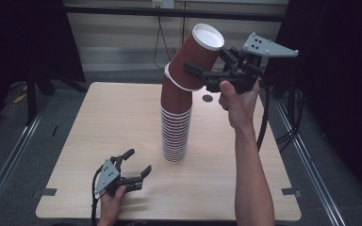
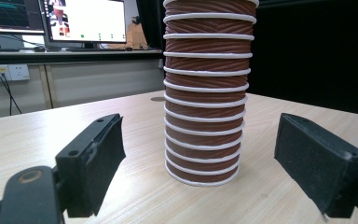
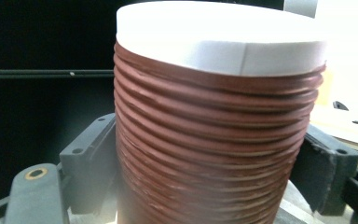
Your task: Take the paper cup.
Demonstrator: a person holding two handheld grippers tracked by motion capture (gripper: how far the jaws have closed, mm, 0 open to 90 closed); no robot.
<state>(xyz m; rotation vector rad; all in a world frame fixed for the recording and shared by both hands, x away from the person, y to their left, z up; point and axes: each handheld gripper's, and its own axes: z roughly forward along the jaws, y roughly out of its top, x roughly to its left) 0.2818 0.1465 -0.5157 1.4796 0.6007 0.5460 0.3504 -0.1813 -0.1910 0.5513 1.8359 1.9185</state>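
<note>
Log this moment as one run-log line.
right gripper: shut on top cup, tilted at stack top | left gripper: open, empty, near front of table | stack: upright on table

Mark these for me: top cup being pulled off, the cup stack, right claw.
top cup [image 1: 199, 55], high view, on its ribbed brown side wall.
cup stack [image 2: 205, 119], left gripper view, on the mid rims of the stack.
right claw [image 1: 207, 77], high view, at the fingertips gripping the cup.
</note>
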